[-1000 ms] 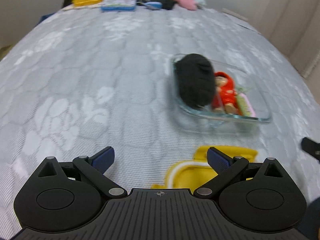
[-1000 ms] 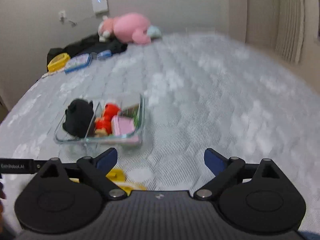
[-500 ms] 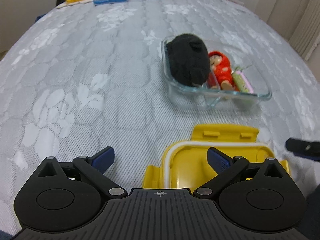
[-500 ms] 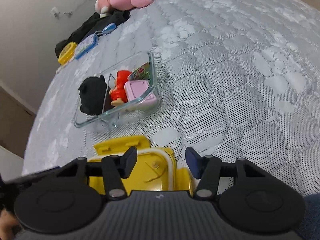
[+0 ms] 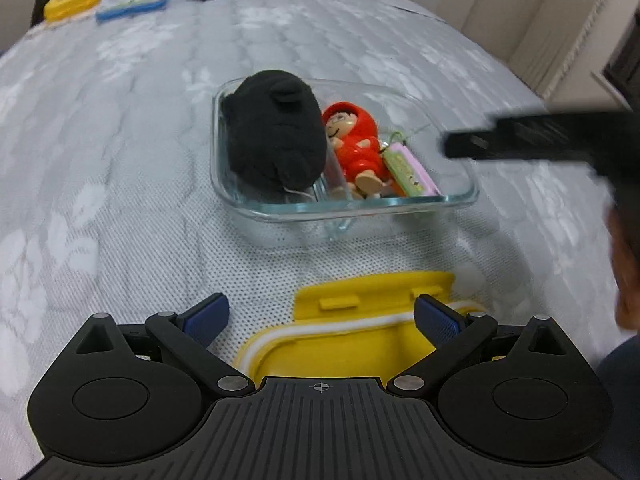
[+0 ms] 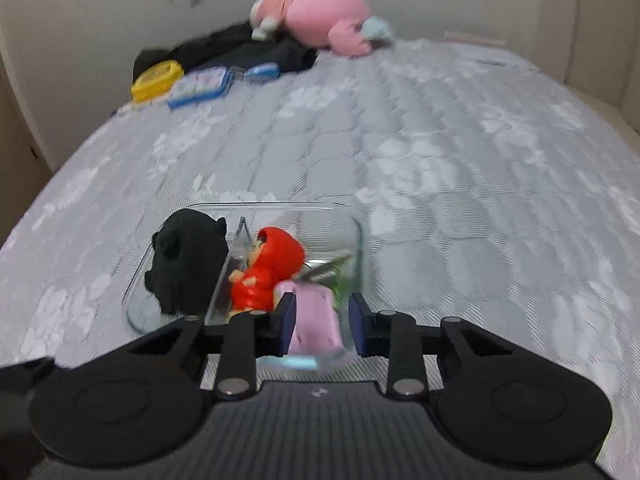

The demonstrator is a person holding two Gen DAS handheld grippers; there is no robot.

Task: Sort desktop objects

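sorting status: judged well advanced; three items are already lodged in the glass container [image 5: 344, 210], and closing it appears to be what is left.
container position: set on the grey quilted bed cover [image 5: 120, 160], just beyond the yellow lid [image 5: 360, 320].
left compartment: filled by a black plush toy [image 5: 274, 132], which rises above the rim.
right compartment: occupied by a red hooded figurine [image 5: 354, 144] and a pink case [image 5: 408, 170], lying side by side; something green is seen behind them, too blurred to name.
lid: lying inner side up on the cover, near the container but apart from it; not yet fitted.
left gripper [image 5: 320, 316]: released, jaws spread wide over the near edge of the lid; nothing is grasped.
right gripper [image 6: 322, 320]: partly closed, fingers standing either side of the pink case above the container's near wall; contact is not confirmed, so a grasp is not recorded. motion blur is noted in both views.
unsorted remainder: a yellow round box [image 6: 156, 80], a blue tin [image 6: 200, 88], a small blue item [image 6: 262, 72], dark clothing and a pink plush [image 6: 320, 24] are noted at the far end of the bed; whether these belong to the task cannot be told.
risk: the tall plush is judged likely to hinder the lid.
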